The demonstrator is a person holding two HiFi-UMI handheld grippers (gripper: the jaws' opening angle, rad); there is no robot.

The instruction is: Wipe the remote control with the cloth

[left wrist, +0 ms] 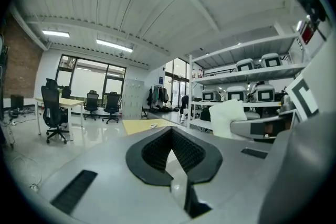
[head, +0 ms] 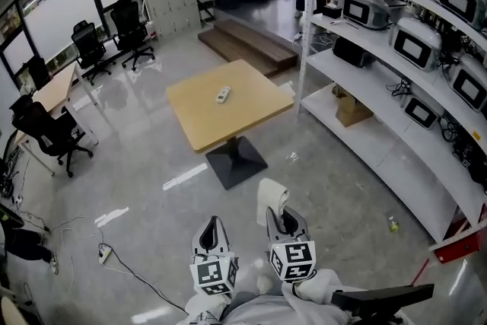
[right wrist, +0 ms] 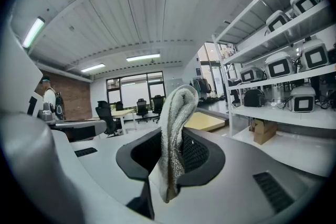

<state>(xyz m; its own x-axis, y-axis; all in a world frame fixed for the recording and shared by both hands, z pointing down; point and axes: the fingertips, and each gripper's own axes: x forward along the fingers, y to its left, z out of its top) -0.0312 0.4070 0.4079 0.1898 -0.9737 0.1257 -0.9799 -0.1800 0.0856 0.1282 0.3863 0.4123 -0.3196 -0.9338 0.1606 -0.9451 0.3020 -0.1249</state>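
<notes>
The right gripper (right wrist: 169, 168) is pinching a folded pale cloth (right wrist: 176, 123) between its jaws. The cloth is standing up out of the jaws and curling over at its top, with a short end hanging below the pads. In the head view this gripper is sitting at the bottom of the frame, just right of centre, with the cloth poking forward from it. The left gripper (left wrist: 170, 160) is hanging just beside it, on its left, with its jaws pressed together and nothing between them. Both grippers are being held close to the person's body, above the grey floor (head: 152, 186), and are pointing toward the table (head: 247, 114).

The remote control (head: 223, 94) is lying flat on the square wooden tabletop, near the middle and a little toward the far left. It is sitting well apart from both grippers, ahead of them and slightly to the left, and neither the cloth nor any jaw is touching it. A stretch of floor and the table's dark pedestal base (head: 236, 162) are lying between the grippers and the remote. In the left gripper view the remote is showing as a small pale shape far beyond the closed jaws.

White shelving (head: 358, 72) carrying appliances is standing to the right of the table. Black office chairs (head: 131, 30) are standing at the left by the windows.
</notes>
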